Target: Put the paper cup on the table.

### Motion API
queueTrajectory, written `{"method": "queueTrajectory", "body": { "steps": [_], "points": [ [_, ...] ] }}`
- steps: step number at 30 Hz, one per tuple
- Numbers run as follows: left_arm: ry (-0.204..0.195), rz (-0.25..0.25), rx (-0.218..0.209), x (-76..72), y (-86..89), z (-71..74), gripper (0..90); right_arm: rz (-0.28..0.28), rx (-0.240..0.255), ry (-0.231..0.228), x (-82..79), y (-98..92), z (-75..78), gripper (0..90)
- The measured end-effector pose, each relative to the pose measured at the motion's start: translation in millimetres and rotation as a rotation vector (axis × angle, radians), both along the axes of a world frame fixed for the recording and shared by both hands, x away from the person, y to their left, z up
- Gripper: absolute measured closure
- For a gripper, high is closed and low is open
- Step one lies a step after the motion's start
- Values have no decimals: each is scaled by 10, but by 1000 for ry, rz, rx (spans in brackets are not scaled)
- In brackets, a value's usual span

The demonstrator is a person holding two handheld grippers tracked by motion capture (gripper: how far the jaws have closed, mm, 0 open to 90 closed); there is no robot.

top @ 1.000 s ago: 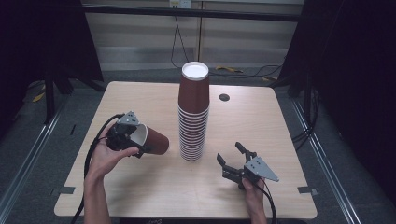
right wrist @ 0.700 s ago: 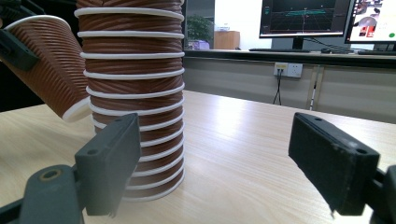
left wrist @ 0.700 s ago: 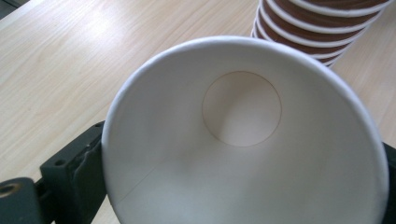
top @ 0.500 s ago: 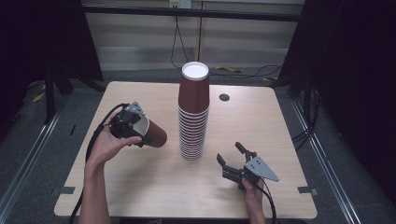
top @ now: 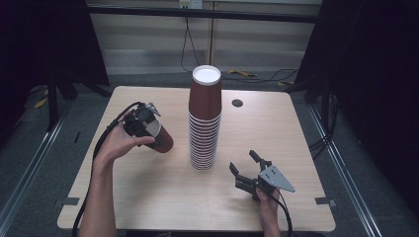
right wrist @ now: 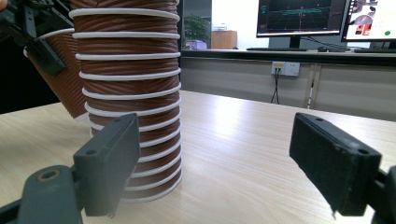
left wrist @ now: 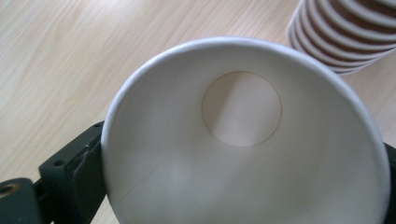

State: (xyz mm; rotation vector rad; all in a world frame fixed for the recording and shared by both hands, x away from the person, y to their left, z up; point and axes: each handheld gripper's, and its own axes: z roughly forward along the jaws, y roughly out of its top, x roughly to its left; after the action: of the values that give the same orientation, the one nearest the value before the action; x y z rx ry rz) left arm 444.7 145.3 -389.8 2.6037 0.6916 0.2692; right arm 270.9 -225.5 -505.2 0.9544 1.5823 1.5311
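In the left gripper view, the white-lined brown paper cup [left wrist: 243, 135] hides most of both black jaws, and its rim runs off the bottom edge. The tall stack of brown ribbed paper cups [right wrist: 126, 93] is cut off at the top of the right gripper view and partly hides that single cup there. The small dark round spot [top: 237, 102] on the pale wooden table [top: 148, 197] is too small to identify.

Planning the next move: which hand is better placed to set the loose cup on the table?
Left. The left gripper already holds the single cup by its rim, beside the stack. The right gripper stands open and empty.
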Motion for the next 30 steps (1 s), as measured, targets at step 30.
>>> {"method": "queueTrajectory", "body": {
  "steps": [30],
  "points": [
    [22, -74, 102, 106, -275, -335, 37, -4, -6, 2, 7, 10, 2, 168]
  ]
}}
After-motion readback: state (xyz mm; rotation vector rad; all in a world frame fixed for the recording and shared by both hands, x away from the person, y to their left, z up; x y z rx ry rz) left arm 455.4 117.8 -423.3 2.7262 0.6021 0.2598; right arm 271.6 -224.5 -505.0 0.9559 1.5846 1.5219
